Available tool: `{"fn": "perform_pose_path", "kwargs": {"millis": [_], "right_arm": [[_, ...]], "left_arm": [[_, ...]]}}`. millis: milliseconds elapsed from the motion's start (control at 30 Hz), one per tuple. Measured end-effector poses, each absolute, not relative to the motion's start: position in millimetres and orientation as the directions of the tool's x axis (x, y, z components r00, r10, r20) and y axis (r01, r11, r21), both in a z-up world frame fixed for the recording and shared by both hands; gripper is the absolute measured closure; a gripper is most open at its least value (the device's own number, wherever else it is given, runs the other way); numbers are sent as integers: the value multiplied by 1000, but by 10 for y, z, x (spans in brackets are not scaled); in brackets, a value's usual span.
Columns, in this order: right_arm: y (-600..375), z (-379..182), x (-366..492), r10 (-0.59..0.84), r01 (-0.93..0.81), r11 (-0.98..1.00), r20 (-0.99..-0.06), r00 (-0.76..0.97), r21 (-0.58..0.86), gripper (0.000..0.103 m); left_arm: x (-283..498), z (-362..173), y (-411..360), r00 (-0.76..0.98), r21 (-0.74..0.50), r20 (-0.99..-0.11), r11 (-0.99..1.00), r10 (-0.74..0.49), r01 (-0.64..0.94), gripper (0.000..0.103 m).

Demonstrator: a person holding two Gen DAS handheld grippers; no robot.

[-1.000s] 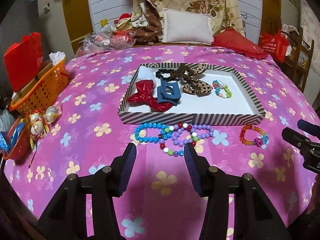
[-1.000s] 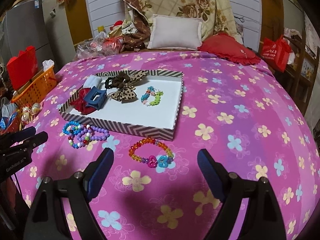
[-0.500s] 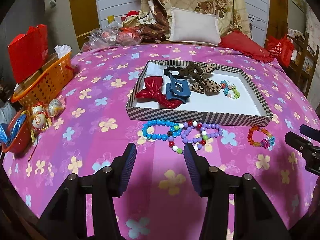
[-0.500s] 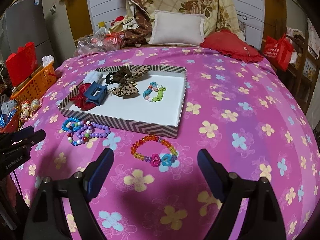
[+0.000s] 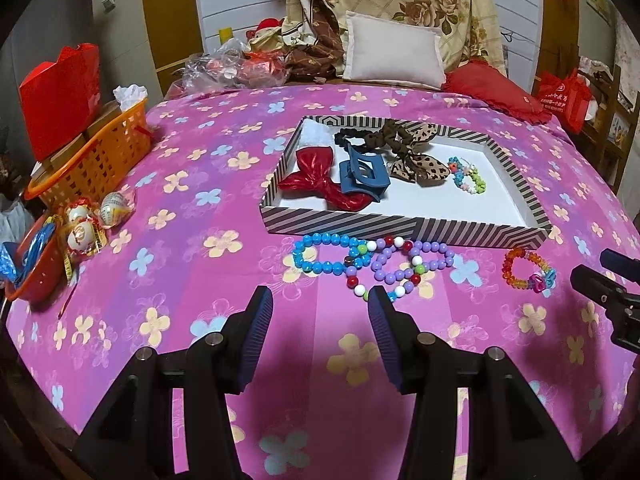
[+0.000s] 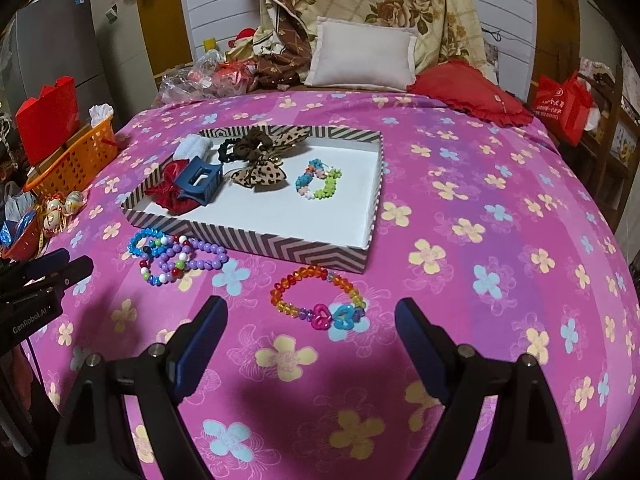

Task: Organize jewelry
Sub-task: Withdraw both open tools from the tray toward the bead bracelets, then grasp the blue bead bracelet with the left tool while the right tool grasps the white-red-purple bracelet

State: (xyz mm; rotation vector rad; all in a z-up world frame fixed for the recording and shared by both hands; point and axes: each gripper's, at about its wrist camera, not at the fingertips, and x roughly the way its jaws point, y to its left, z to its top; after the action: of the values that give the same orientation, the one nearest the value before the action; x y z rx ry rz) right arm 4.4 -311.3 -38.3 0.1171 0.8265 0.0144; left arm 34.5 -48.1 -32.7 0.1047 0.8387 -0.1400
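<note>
We hold both grippers above a bed (image 5: 192, 184) spread with a pink flowered sheet, and neither carries anything. The left gripper (image 5: 320, 316) has its fingers (image 5: 256, 332) apart, with bare sheet between them; the tangle of bracelets (image 5: 372, 260), blue, purple and mixed beads, lies just beyond the right fingertip at about 1 o'clock in the left wrist view. The right gripper (image 6: 310, 332) has its fingers (image 6: 202, 344) spread wider, and the rainbow bracelet (image 6: 318, 300) with its pink and blue heart charms lies flat on the sheet between the fingertips at 12 o'clock, touching neither. Just behind both bracelets sits the striped tray (image 6: 256, 242), its near wall close to the beads. Inside the tray, a red bow (image 5: 324, 180) and a blue claw clip (image 5: 362, 176) lie at the left, the clip resting partly on the bow; a leopard bow (image 5: 416, 160) with a dark scrunchie (image 5: 352, 138) lies behind them, and a small flower-bead bracelet (image 6: 318, 180) lies toward the middle, apart from the rest. A white item (image 6: 194, 147) sits in the tray's far left corner; we cannot tell what it is. At 9 o'clock in the left wrist view an orange basket (image 5: 96, 156) stands at the bed's edge, with wrapped eggs (image 5: 86, 224) beside it.
</note>
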Motion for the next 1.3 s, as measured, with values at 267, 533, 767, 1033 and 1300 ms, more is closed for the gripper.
{"fn": "perform_pose_path", "kwargs": {"millis": [267, 533, 767, 1033, 1300], "right_arm": [[-3097, -408, 58, 49, 31, 995, -739, 672, 94, 15], [-3098, -444, 66, 54, 34, 994, -745, 665, 103, 15], [-3124, -483, 89, 56, 38, 994, -753, 656, 107, 15], [-3104, -519, 114, 84, 15, 992, -754, 651, 124, 15], [-2926, -577, 218, 158, -53, 985, -755, 636, 161, 24]], "left_arm": [[362, -345, -454, 655, 33, -752, 987, -80, 159, 69], [369, -381, -413, 650, 34, -756, 987, -77, 156, 69], [384, -422, -373, 640, 35, -765, 988, -72, 152, 69], [431, -484, -177, 612, -32, -782, 988, -120, 153, 69], [599, -582, -41, 566, -99, -809, 986, -159, 135, 69]]}}
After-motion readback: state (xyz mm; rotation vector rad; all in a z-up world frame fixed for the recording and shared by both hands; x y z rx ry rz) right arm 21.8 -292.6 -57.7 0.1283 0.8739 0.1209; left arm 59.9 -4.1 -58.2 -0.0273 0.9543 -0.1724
